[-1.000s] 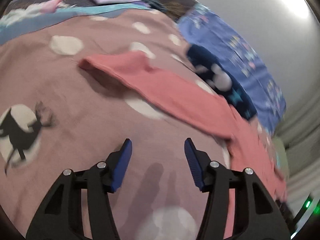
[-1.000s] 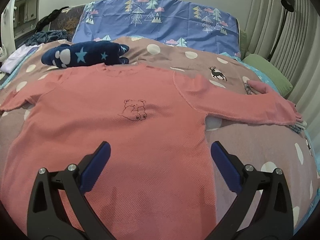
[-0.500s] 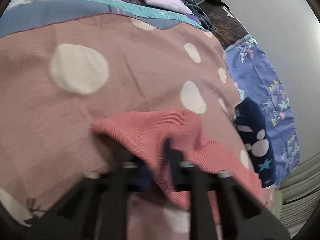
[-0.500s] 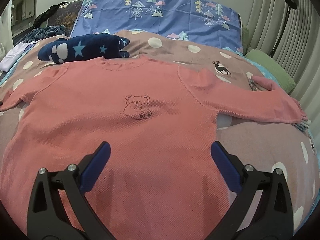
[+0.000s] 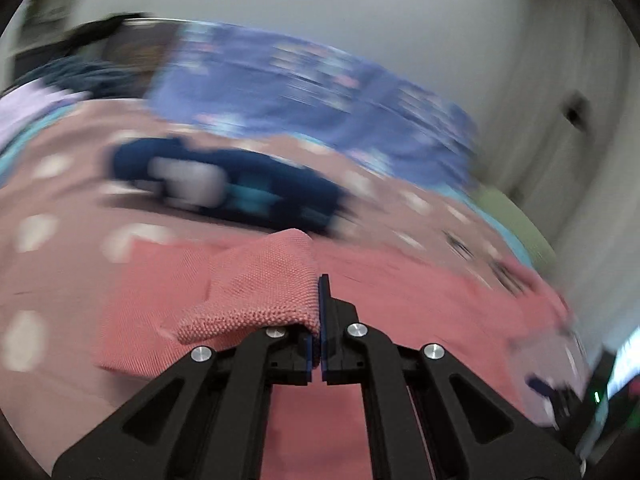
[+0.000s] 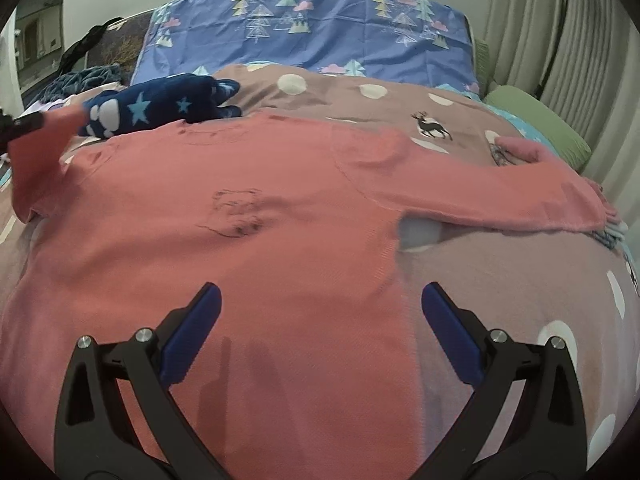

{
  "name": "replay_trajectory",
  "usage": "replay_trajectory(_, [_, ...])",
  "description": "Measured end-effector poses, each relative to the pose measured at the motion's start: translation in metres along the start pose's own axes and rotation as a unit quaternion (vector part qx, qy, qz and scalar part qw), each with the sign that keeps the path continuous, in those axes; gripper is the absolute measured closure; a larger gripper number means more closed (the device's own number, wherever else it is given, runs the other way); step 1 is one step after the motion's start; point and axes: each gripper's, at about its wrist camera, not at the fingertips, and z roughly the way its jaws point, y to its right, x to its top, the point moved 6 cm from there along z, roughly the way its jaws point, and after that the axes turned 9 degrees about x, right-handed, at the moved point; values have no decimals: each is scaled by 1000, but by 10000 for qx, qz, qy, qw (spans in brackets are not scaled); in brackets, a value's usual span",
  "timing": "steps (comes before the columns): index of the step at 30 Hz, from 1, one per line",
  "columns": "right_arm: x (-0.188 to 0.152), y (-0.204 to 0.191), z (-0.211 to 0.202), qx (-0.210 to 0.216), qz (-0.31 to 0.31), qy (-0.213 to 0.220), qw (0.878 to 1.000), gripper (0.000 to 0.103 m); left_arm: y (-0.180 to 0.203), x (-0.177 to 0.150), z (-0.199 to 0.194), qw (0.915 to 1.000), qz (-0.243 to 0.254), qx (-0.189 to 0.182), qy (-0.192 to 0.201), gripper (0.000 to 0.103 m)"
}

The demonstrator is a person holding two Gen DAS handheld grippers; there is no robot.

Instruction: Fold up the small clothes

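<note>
Brown bedding [image 6: 500,264] with pale dots and small deer prints covers the bed, and a blue pillowcase [image 6: 320,28] printed with trees is spread at its far end, below a plain wall. A pink top [image 6: 248,248] with a bear outline on the chest is laid flat on the bedding, collar far, hem near. Its right sleeve [image 6: 500,196] is stretched out to the right edge of the bed. A navy garment [image 6: 160,108] with stars and white paw marks is seen just beyond the collar, at the far left. A green cushion [image 6: 536,120] lies at the far right.

The left gripper [image 5: 320,320] is closed tight on the cuff of the left sleeve [image 5: 260,280], which is lifted off the bedding and bent over toward the chest. The right gripper [image 6: 320,320] is held wide open above the lower part of the top, with nothing between its fingers.
</note>
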Motion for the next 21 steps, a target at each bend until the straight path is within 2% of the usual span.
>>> replay_trajectory(2, [-4,14,-1,-71,93,-29,9999,2,51,-28,20,9975,597,-250,-288,100])
replay_trajectory(3, [-6,20,-1,-97,139,-38,9998,2,60,-36,27,9963,737,-243,-373,98])
replay_trajectory(4, [-7,27,-2,-124,201,-46,9997,2,73,-52,39,9938,943,-210,-556,90])
replay_trajectory(7, [-7,44,-5,-22,407,-27,9992,2,79,-82,60,9893,1089,-216,-945,69])
replay_trajectory(10, [0,50,-6,278,561,29,9980,2,71,-96,67,9879,1037,-244,-1127,69])
replay_trajectory(11, [3,48,-5,377,574,56,9976,3,68,-96,66,9886,949,-303,-1125,69])
replay_trajectory(13, [13,40,-5,641,528,107,9965,25,63,-91,62,9902,772,-443,-1072,69])
replay_trajectory(14, [16,34,-5,747,472,103,9960,30,63,-90,59,9904,722,-544,-1048,68])
replay_trajectory(16, [25,17,-3,1009,313,40,9944,40,65,-88,50,9881,638,-977,-1007,68])
replay_trajectory(18, [30,4,-4,1090,160,69,9939,40,72,-83,35,9842,610,-1440,-831,68])
replay_trajectory(19, [32,-2,-5,1059,76,108,9943,39,78,-81,27,9820,683,-1631,-665,64])
replay_trajectory(21, [32,-8,-6,965,15,140,9952,37,89,-77,7,9766,1080,-1842,-243,59])
